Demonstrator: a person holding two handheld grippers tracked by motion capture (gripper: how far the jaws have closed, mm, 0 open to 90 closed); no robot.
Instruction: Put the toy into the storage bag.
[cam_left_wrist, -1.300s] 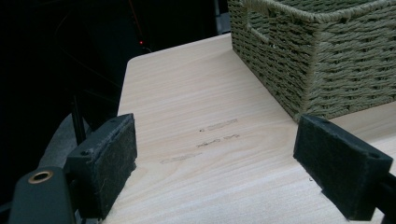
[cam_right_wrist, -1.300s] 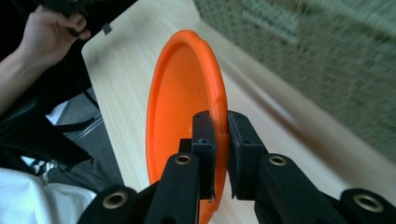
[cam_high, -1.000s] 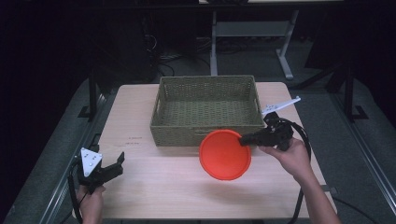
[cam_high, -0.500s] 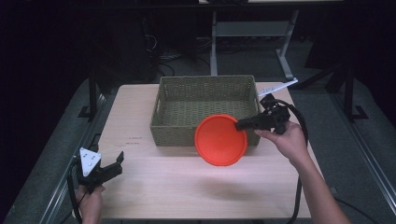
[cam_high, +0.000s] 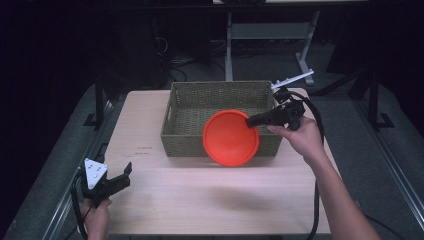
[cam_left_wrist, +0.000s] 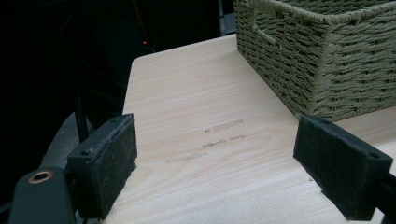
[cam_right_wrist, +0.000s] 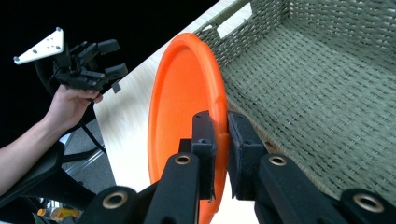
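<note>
Right tongs (cam_high: 251, 121) clamped on orange plate's (cam_high: 227, 140) rim, over wicker basket's (cam_high: 220, 88) front wall; left tongs (cam_high: 122, 175) wide open, empty.

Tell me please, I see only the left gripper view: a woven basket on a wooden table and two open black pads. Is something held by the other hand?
Observer: Yes. The right tongs are shut on the rim of a round orange plastic plate.
Operator: How is the plate oriented?
Observer: It is tilted up on edge, its hollow face toward the person, in front of the near wall of the green woven rectangular basket.
Operator: Is anything inside the basket?
Observer: The part of its floor that shows is bare weave; the plate hides the rest.
Operator: And my tongs?
Observer: The left tongs are open at the table's near left corner.
</note>
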